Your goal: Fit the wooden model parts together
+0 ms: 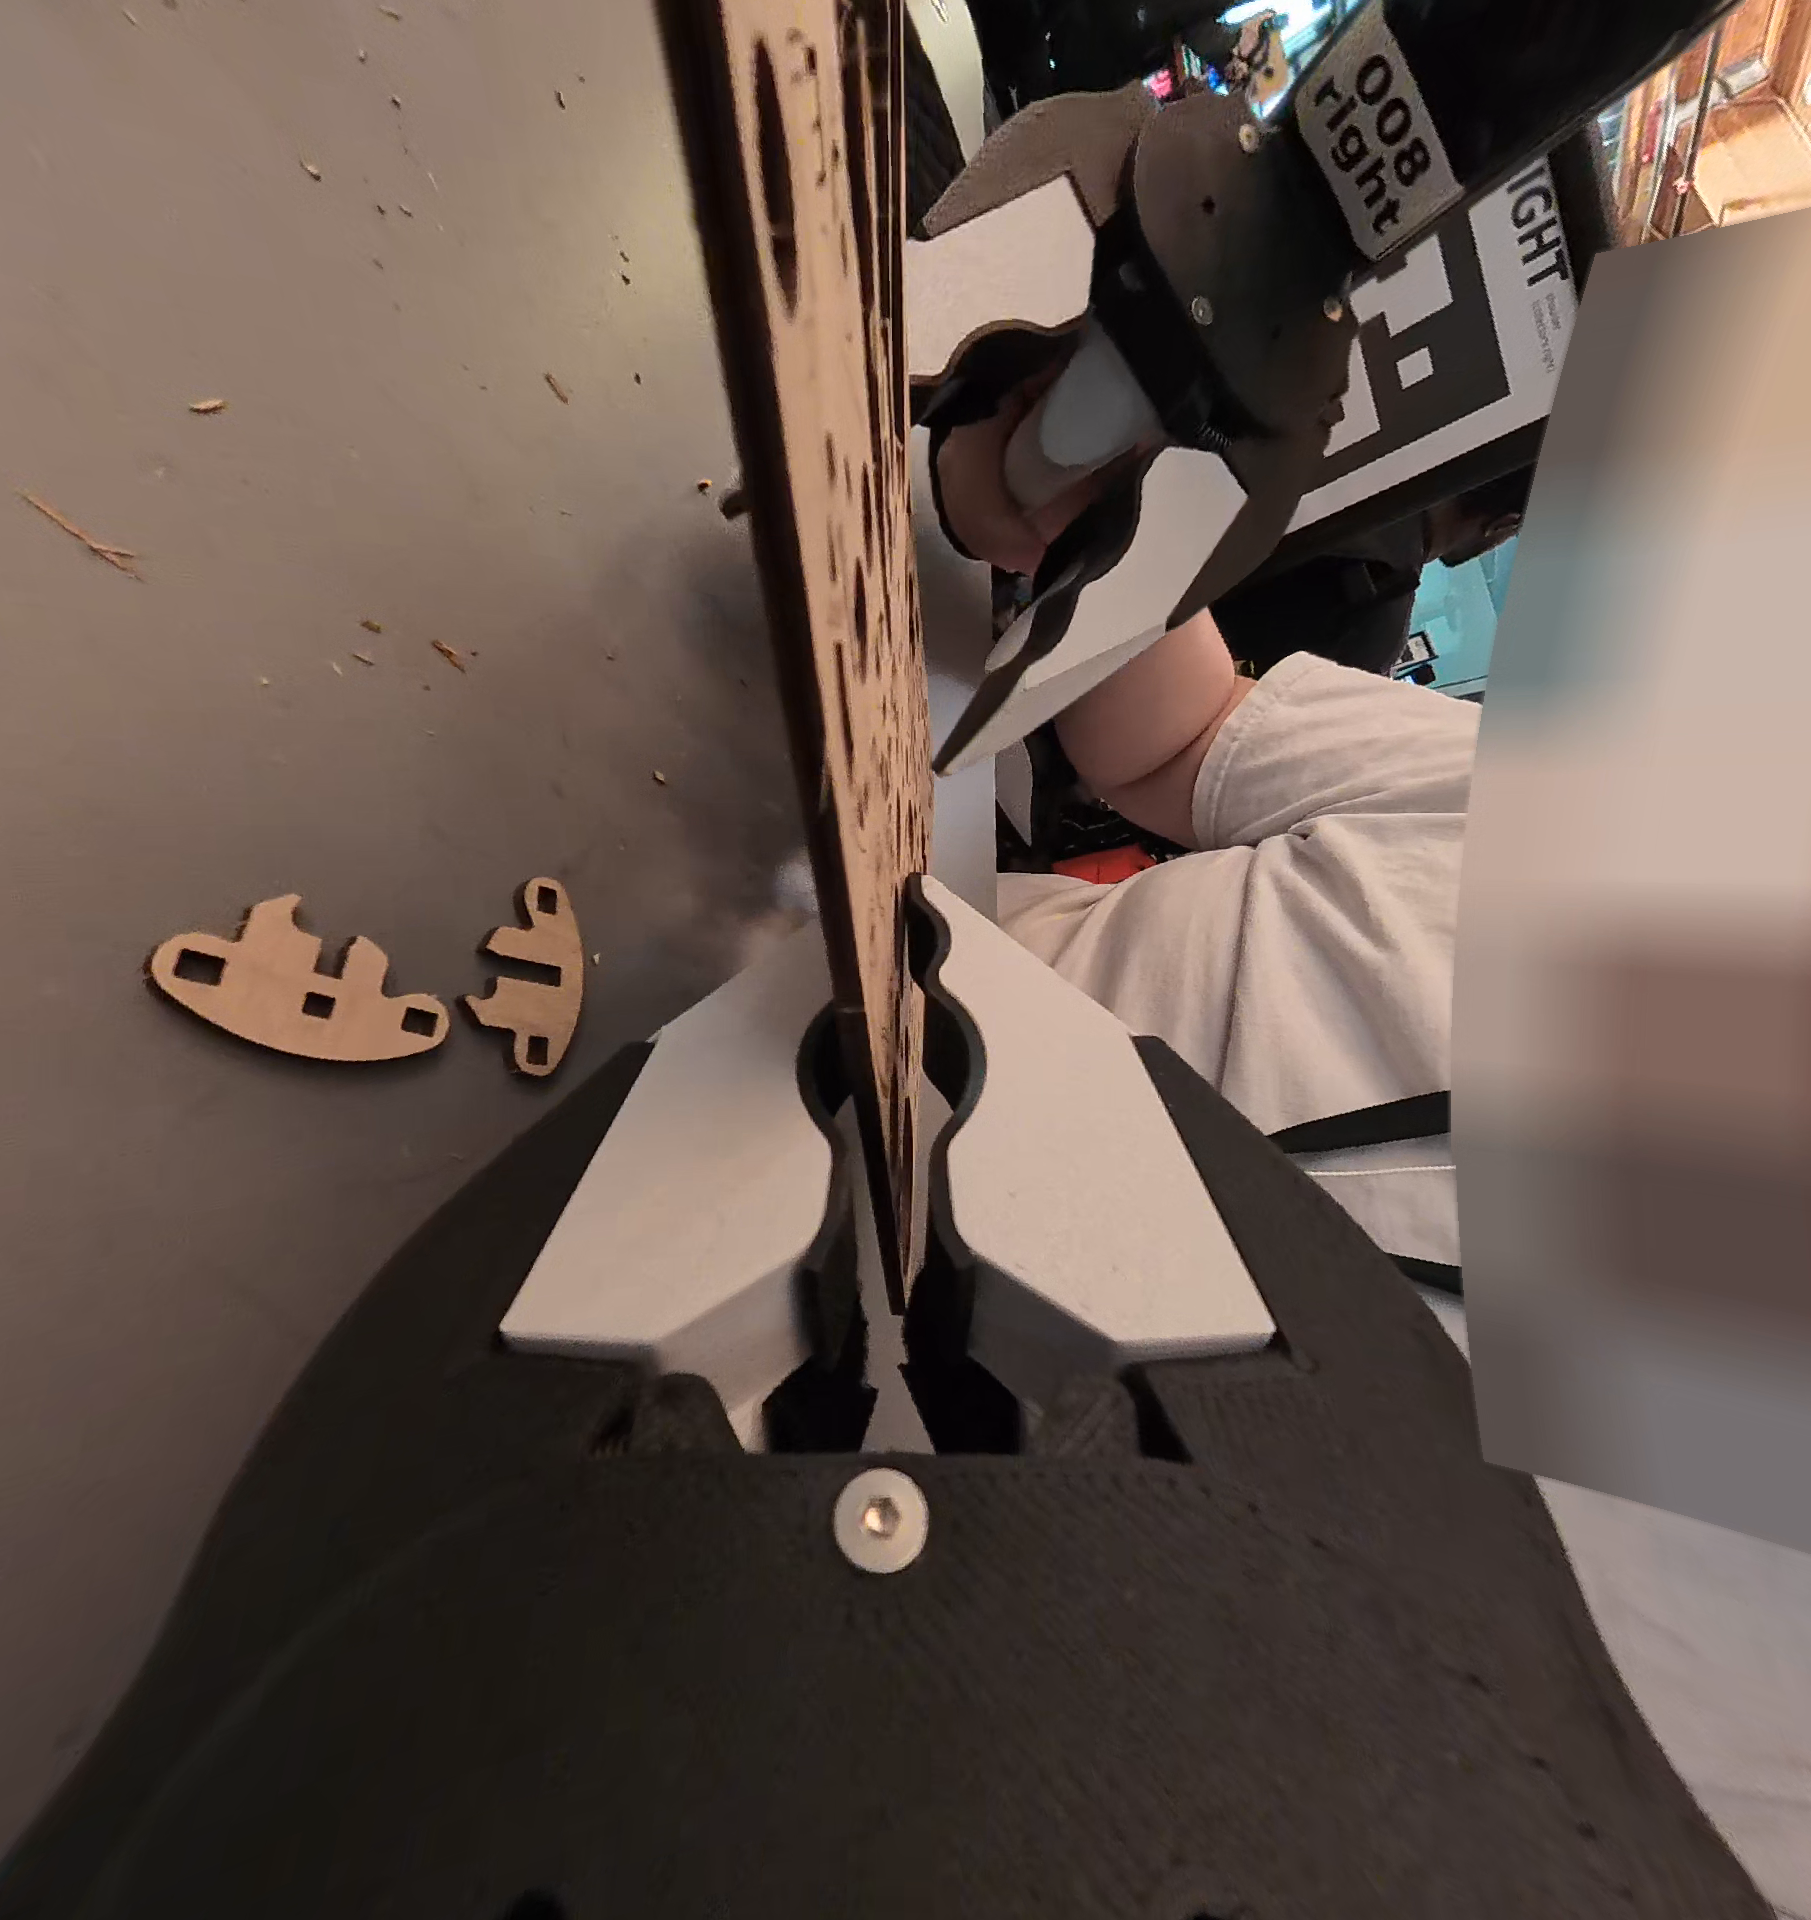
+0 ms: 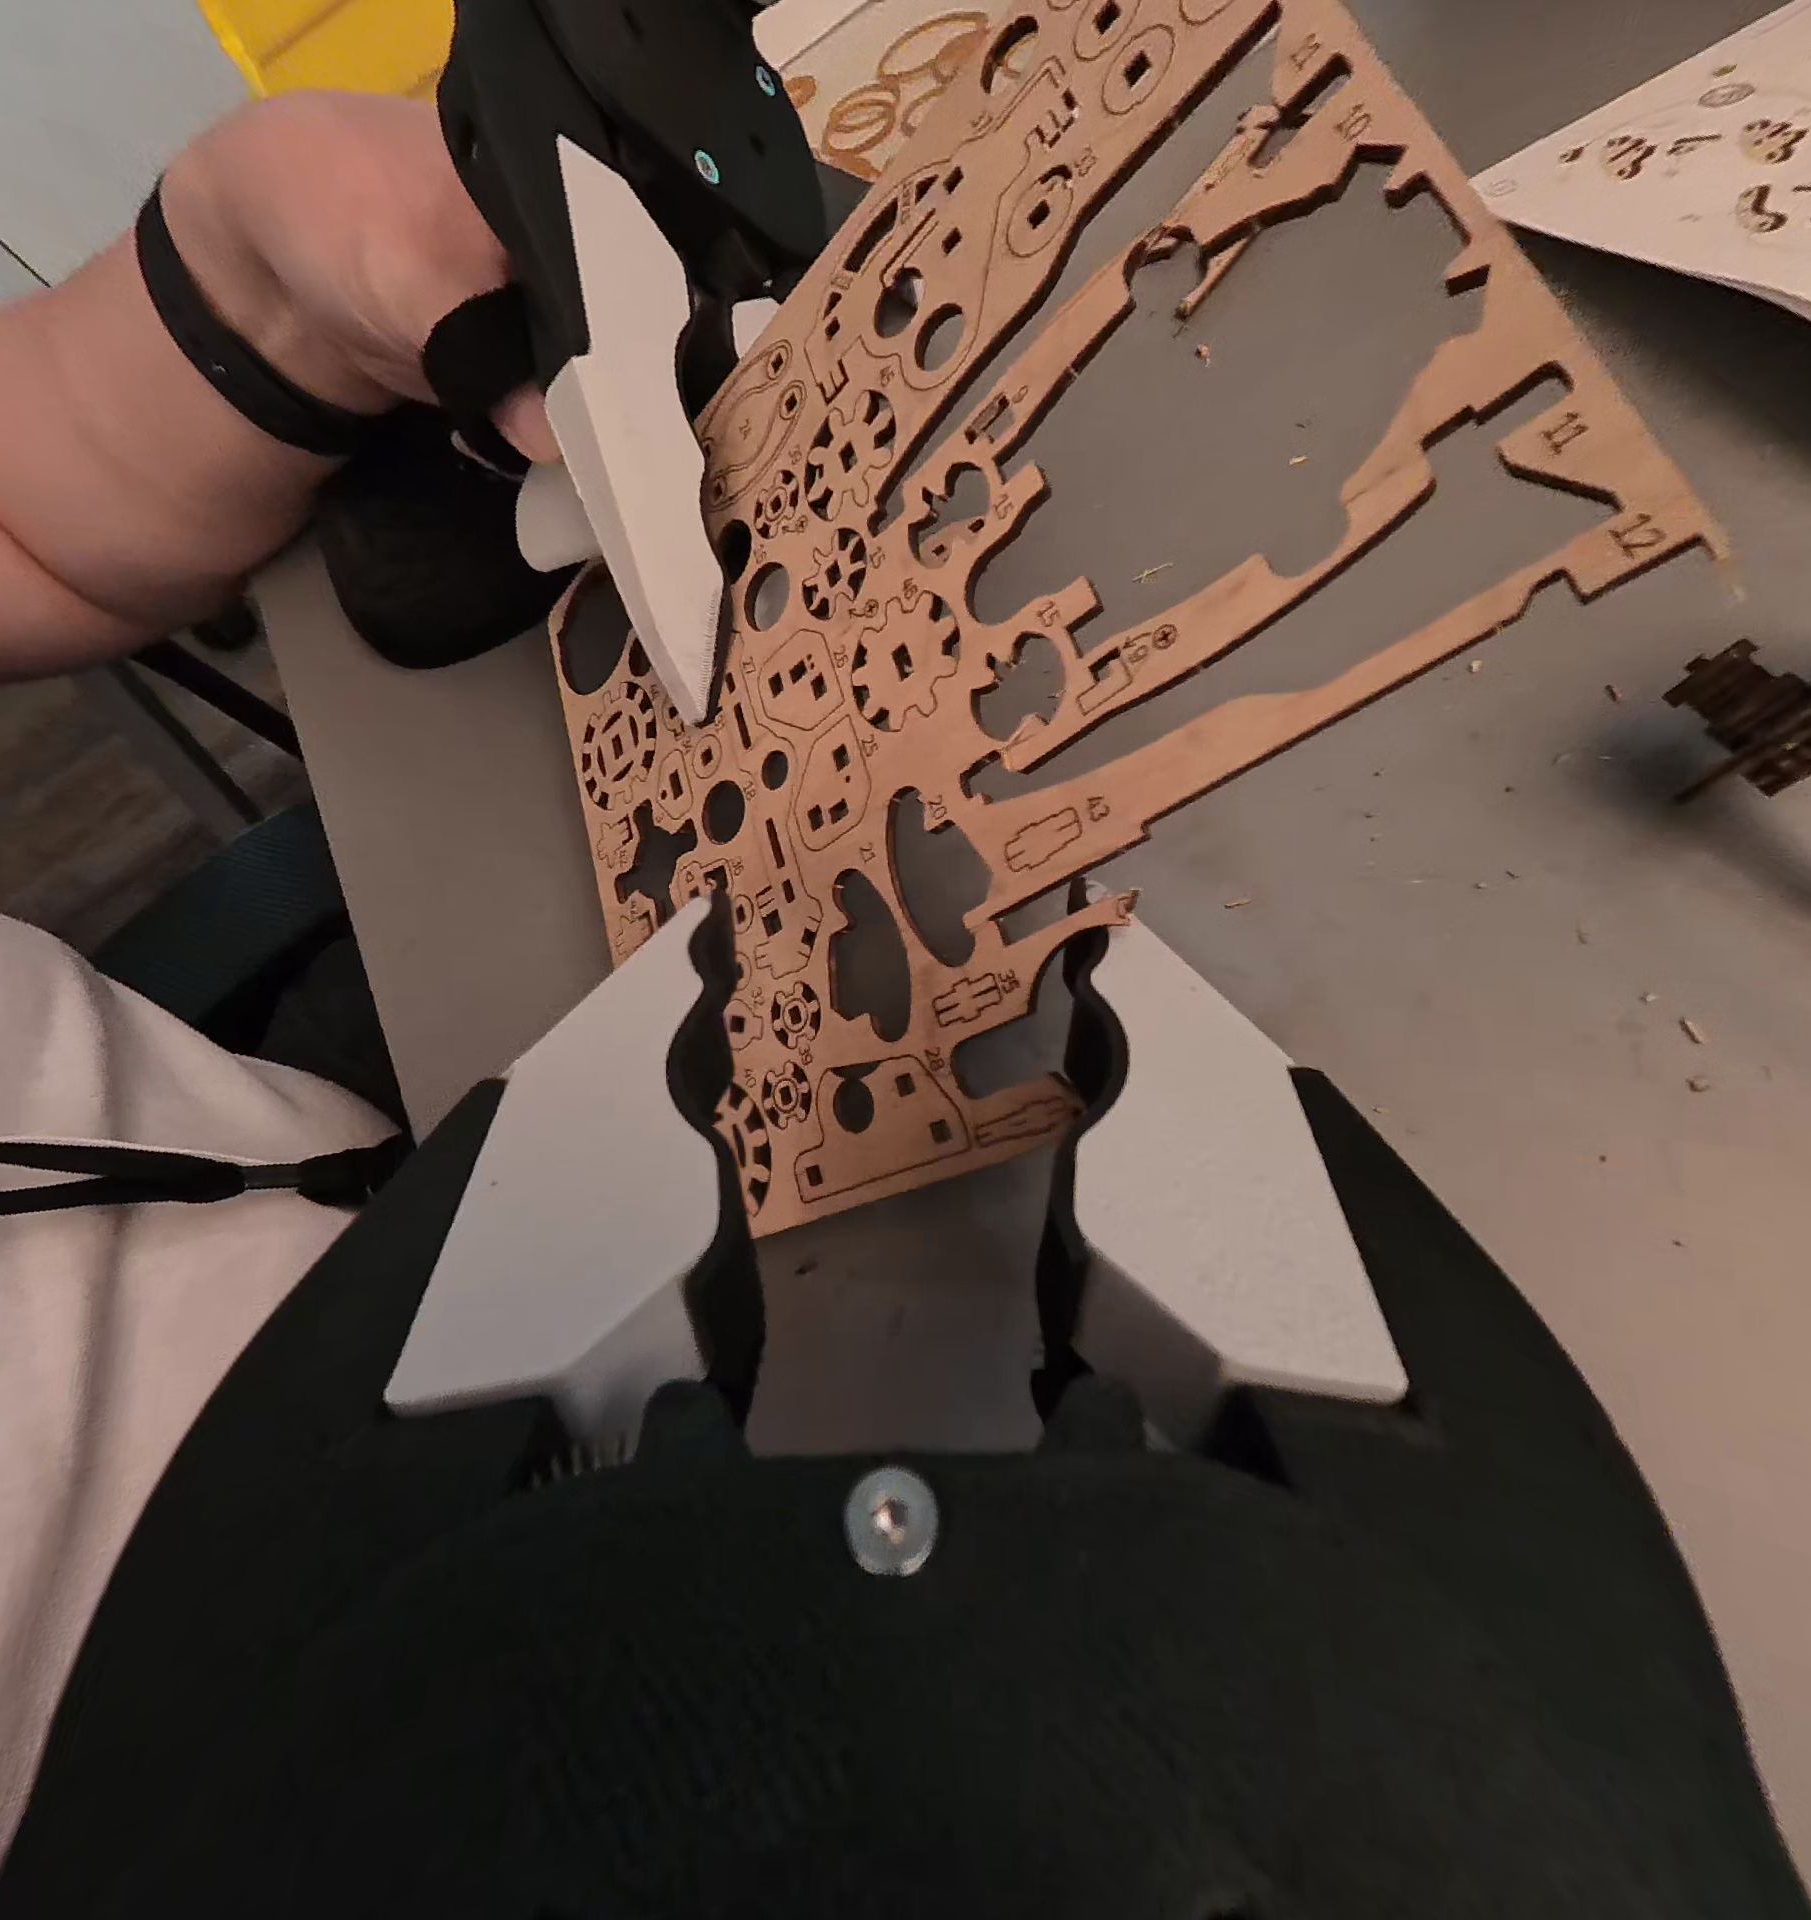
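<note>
My left gripper (image 1: 870, 935) is shut on a laser-cut wooden parts sheet (image 1: 849, 520), which I see edge-on and held upright over the grey table (image 1: 257, 520). In the right wrist view the sheet (image 2: 1088, 821) faces me, with gears and plates still in it and several empty cut-outs. The left gripper (image 2: 698, 707) clamps its left edge. My right gripper (image 2: 901, 914) is open and empty, with its fingers spread just in front of the sheet's lower part. It also shows in the left wrist view (image 1: 934, 497). Two loose wooden parts (image 1: 298, 987) (image 1: 532, 971) lie flat on the table.
A dark, partly built wooden model (image 2: 1774, 727) stands at the right edge of the table (image 2: 1503, 1039). A printed instruction sheet (image 2: 1711, 156) lies at the far right. Wood splinters are scattered over the table. The person's arm and white shirt (image 1: 1296, 935) are close by. The gap from one gripper's tips to the other's is roughly 5 centimeters.
</note>
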{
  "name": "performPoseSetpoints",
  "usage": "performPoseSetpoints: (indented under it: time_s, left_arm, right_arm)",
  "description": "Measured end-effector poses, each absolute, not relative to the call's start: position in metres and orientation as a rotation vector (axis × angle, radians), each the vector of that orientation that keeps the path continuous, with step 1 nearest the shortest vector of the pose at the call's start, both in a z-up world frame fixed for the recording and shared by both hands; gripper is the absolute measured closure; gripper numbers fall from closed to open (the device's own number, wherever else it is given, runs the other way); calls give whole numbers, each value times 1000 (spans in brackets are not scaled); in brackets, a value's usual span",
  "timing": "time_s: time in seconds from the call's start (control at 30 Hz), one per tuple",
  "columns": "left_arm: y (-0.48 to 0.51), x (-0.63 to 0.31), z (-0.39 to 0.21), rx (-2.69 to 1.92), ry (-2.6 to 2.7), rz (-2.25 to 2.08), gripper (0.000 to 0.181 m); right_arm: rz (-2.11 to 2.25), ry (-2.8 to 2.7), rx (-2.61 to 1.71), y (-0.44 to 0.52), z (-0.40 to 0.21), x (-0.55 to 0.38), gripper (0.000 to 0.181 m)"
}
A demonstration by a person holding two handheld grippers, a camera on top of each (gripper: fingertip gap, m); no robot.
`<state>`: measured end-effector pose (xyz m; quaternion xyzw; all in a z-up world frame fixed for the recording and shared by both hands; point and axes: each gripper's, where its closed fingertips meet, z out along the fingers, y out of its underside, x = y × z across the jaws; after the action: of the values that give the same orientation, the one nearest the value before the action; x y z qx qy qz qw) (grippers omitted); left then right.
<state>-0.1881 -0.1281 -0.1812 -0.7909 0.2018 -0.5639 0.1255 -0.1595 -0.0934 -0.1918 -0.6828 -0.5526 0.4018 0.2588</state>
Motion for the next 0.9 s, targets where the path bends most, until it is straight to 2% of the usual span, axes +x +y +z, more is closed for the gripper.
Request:
performPoseSetpoints:
  time_s: [0.9]
  left_arm:
    - [-129, -186, -184, -2319, 590, -1616, 180]
  right_arm:
    - [979, -1555, -1860, -92, -204, -159, 118]
